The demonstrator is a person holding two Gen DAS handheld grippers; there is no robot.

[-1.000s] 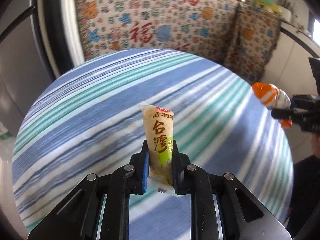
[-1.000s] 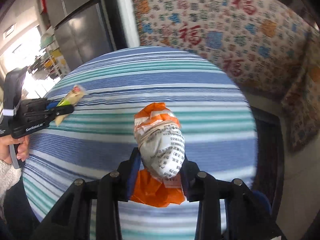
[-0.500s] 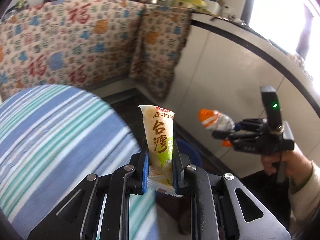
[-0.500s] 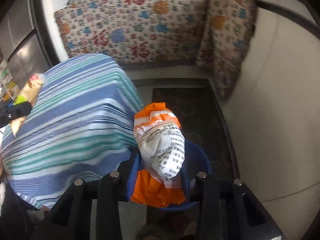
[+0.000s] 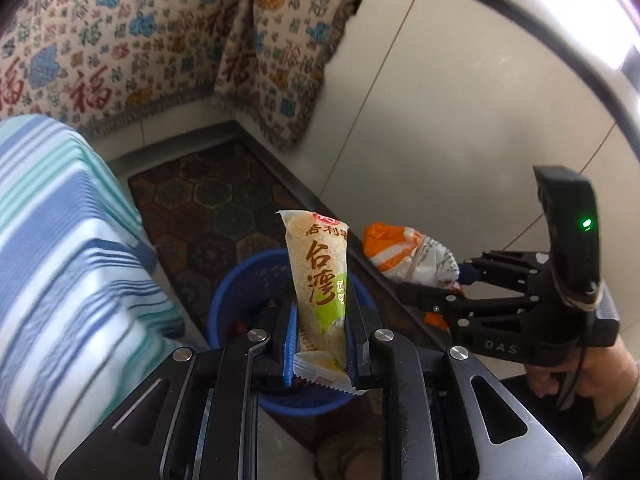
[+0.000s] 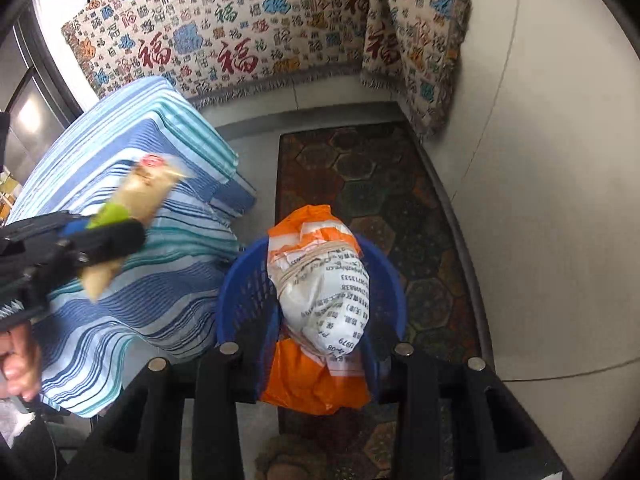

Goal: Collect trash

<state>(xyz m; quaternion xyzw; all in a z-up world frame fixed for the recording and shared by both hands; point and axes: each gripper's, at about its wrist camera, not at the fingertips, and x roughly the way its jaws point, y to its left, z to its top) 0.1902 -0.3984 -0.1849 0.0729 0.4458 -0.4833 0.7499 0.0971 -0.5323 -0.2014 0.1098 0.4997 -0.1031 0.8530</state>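
My left gripper (image 5: 322, 320) is shut on a yellow-green snack wrapper (image 5: 318, 276) that stands upright between its blue pads, directly over a blue plastic waste basket (image 5: 228, 292) on the floor. In the right wrist view my right gripper (image 6: 326, 332) is shut on a crumpled orange-and-white package (image 6: 320, 284) bound with a rubber band, held over the same blue basket (image 6: 244, 292). The left gripper and its wrapper (image 6: 140, 192) show at the left of the right wrist view. The right gripper with its package (image 5: 408, 256) shows at the right of the left wrist view.
A table under a blue-and-white striped cloth (image 5: 60, 248) stands left of the basket. A dark patterned floor mat (image 6: 372, 184) lies under and behind it. A cream cloth with red characters (image 6: 240, 28) hangs on the back wall, white cabinet panels (image 5: 440, 100) at right. A hand (image 6: 16, 364) grips the left tool.
Both grippers have swung off the striped table and down toward the blue basket, each keeping hold of its piece of trash. The basket now lies right beneath both.
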